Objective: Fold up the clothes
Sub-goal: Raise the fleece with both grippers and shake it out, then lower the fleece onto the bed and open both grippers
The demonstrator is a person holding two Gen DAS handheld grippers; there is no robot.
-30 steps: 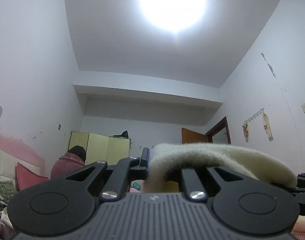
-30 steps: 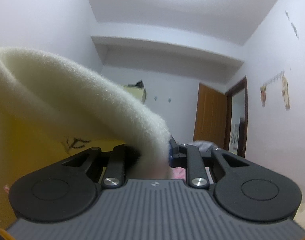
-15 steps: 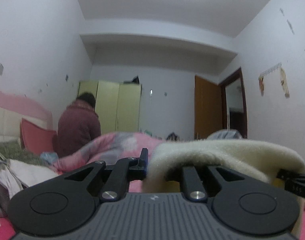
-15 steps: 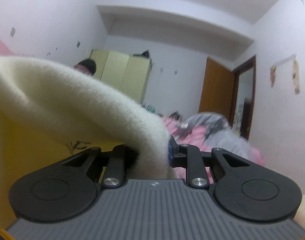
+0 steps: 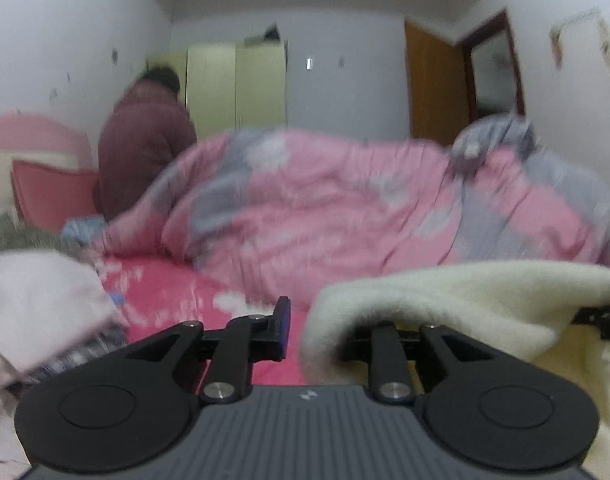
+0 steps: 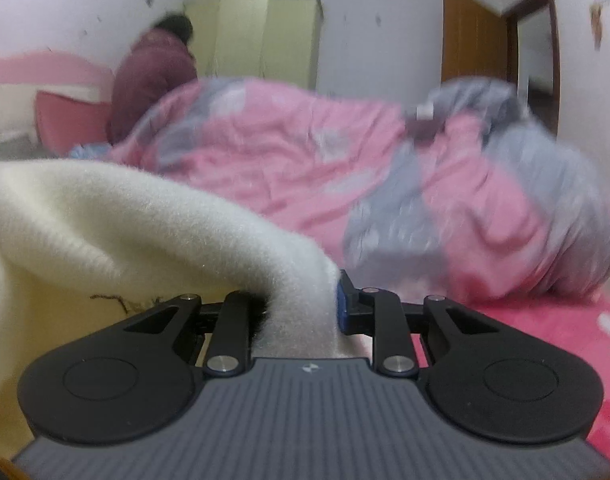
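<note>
Mid-fold: right tongs point(image 6: 301, 312) clenched on cream fleece garment point(image 6: 145, 216); left tongs point(image 5: 305, 320) opening, fleece no longer pinched, draped over its right finger. Laying flat remains.

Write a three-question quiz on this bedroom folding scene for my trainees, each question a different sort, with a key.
1. Multiple choice: what is pinched between the fingers of the right gripper? A) a black sock B) the cream fleece garment C) a blue towel
2. True or false: a person in a maroon top is next to the pale green wardrobe.
3. Short answer: what colour is the bed sheet below the pink and grey quilt?

Key: 1 B. 2 True. 3 Bright pink, with white print.
</note>
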